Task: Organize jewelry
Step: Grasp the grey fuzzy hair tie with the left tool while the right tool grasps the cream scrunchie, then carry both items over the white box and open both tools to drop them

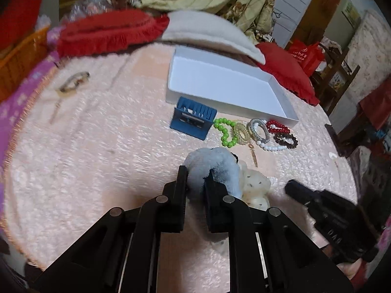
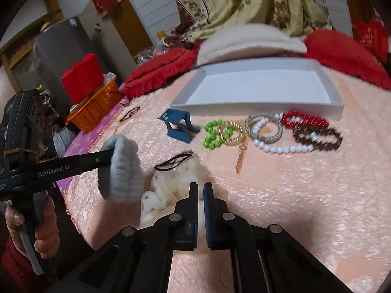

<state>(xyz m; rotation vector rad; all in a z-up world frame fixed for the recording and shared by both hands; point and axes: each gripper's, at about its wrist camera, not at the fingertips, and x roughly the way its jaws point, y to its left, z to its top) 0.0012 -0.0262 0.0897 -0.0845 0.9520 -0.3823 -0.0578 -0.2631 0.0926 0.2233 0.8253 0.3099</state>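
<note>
1. Progress, from the left wrist view: we see the shallow white cardboard box [image 1: 227, 85] empty on the fluffy pink blanket [image 1: 97, 151], so nothing is sorted yet, as far as we can judge. Our left gripper [image 1: 195, 178] is clenched on a fluffy grey-blue scrunchie [image 1: 212, 163], just beside a cream dotted scrunchie [image 1: 254, 185]. We count five bead bracelets in a row near the box's front wall, one blue plastic stand [image 1: 193, 119], and one loose bangle [image 1: 73, 83] well apart at left.

2. From the right wrist view: our right gripper [image 2: 200, 188] is closed on the cream dotted scrunchie's [image 2: 168, 185] fluff, low against the blanket. We count one thin dark hair tie [image 2: 173, 163] touching that cream scrunchie and one green bead bracelet [image 2: 215, 134] opening the row. Everything remains to be boxed.
</note>
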